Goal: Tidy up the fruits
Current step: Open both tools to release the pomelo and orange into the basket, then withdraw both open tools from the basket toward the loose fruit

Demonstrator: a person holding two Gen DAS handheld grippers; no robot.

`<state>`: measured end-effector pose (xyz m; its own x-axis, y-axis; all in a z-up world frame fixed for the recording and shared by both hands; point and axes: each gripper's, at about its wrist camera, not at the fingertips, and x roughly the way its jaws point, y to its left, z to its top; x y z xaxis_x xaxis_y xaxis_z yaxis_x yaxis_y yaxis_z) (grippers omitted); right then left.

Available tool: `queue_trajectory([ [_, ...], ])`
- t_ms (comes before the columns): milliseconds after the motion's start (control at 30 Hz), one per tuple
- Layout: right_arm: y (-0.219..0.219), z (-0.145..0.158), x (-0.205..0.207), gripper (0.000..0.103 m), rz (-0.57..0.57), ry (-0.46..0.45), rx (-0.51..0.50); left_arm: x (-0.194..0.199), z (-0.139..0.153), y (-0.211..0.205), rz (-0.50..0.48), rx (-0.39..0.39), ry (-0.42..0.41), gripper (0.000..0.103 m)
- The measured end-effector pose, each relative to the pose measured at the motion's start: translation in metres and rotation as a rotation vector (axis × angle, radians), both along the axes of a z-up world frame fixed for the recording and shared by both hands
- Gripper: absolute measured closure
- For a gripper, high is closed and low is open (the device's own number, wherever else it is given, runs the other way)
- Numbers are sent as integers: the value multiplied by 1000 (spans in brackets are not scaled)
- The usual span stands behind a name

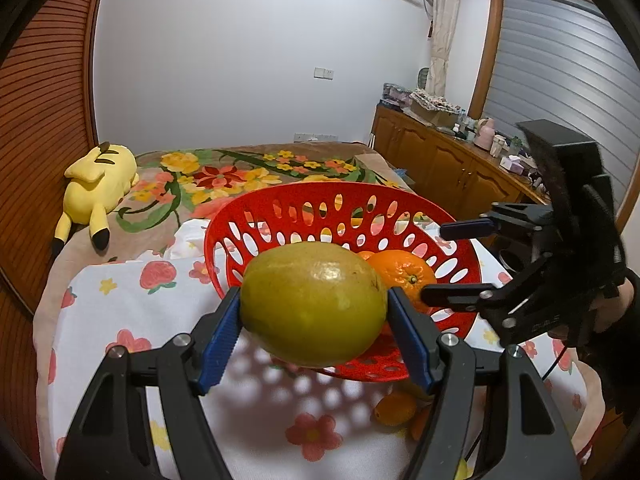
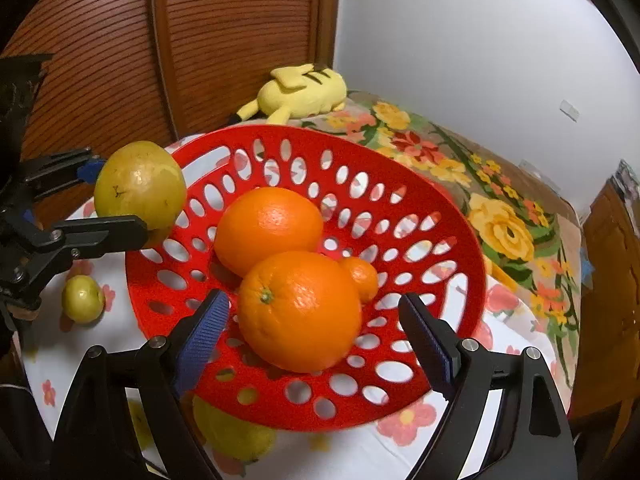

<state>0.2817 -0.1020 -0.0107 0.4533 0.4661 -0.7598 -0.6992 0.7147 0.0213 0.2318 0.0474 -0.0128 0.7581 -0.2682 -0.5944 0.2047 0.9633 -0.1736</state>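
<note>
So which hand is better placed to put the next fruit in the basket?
Left. Its claw is already shut on the green fruit, held at the basket rim. The right claw stands open and empty around an orange already lying in the basket.
</note>
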Motion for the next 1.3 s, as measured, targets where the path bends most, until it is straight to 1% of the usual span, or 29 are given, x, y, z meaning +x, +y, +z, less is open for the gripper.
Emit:
queue_trajectory([
  [300,-28,11,-13,14,-46,-14,56,6,-3,-14,-33,7,21,32],
  [433,-36,12,-17,14,-62,-13,65,10,-8,-21,-28,28,56,32],
  [500,-41,12,-19,14,-72,-14,76,9,-8,-24,-27,38,51,32],
  [567,-44,13,-22,14,-82,-19,83,8,-8,-26,-34,27,63,32],
  [800,-61,14,-35,14,-148,-27,123,1,-6,-34,-52,43,77,32],
  [867,-67,14,-40,14,-166,-27,137,1,-6,-36,-55,49,74,32],
  [1000,-76,13,-51,14,-196,-19,159,-4,3,-34,-63,29,45,29],
  [1300,-94,7,-79,14,-274,-7,212,-35,21,-28,-51,40,-12,28],
])
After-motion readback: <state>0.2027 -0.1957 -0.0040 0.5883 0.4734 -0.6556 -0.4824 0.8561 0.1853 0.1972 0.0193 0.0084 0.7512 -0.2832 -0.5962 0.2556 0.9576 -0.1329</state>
